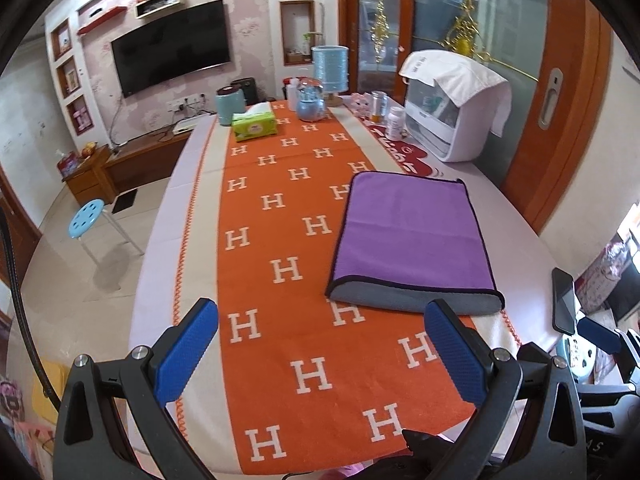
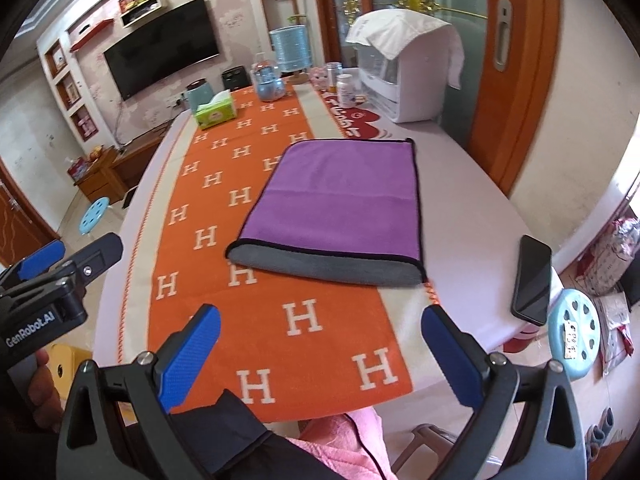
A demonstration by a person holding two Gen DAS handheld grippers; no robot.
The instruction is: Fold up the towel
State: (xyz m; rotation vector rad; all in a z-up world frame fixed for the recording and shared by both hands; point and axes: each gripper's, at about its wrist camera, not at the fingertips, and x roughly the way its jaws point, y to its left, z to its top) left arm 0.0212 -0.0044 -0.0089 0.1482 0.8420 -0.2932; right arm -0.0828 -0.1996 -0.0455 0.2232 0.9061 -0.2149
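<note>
- We saw the purple towel [image 1: 412, 236] [image 2: 340, 200] lying folded on the desk [image 2: 472, 208], near its right edge, half on the orange runner [image 1: 276, 264].
- Our left gripper [image 1: 320, 352] and right gripper [image 2: 320, 356] hovered near the front edge, jaws wide apart, holding nothing.
- A phone [image 2: 532, 280] lay at the right edge.

Orange H-patterned table runner [image 1: 280, 280] on a pale table [image 2: 472, 184], with green tissue box [image 1: 255, 123], blue teapot [image 1: 311, 105], white appliance [image 1: 452, 120] at the far end, black phone [image 2: 532, 280] near the right edge.
</note>
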